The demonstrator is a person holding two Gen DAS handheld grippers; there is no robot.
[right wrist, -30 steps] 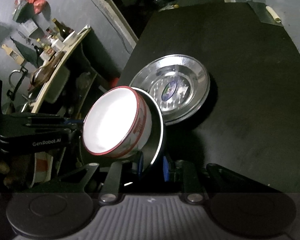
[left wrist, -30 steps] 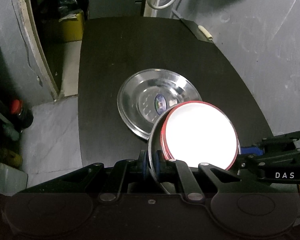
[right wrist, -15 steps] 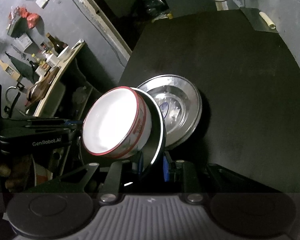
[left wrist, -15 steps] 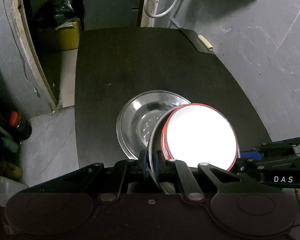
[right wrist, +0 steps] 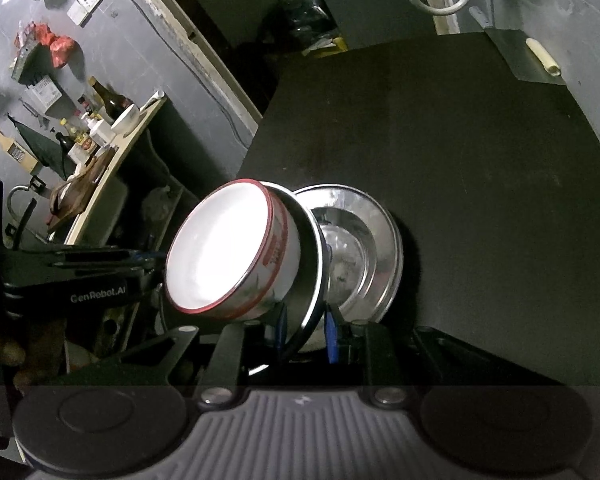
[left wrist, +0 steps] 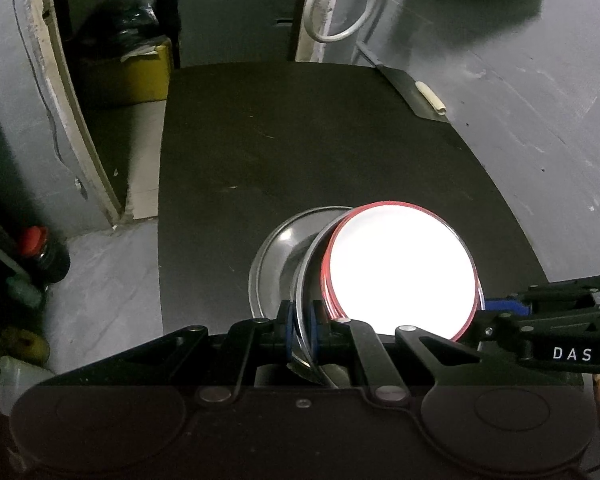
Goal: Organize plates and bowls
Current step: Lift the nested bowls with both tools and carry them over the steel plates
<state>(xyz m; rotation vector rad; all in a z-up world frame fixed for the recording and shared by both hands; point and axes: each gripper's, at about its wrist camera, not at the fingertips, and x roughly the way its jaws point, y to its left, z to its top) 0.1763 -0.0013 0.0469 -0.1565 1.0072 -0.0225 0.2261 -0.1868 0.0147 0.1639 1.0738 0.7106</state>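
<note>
So the bowl (right wrist: 236,252) sat in a steel plate (right wrist: 310,280) that was tilted up over a second steel plate (right wrist: 364,248) lying on the table (right wrist: 480,180). Both plates were near the table's front edge.

Steel plate (left wrist: 278,252) on the counter (left wrist: 300,152) half hidden behind the held plate (left wrist: 305,280) and bowl (left wrist: 400,272), bowl's inside glared to blank white — shelf bottles (right wrist: 100,120) too small to read.
</note>
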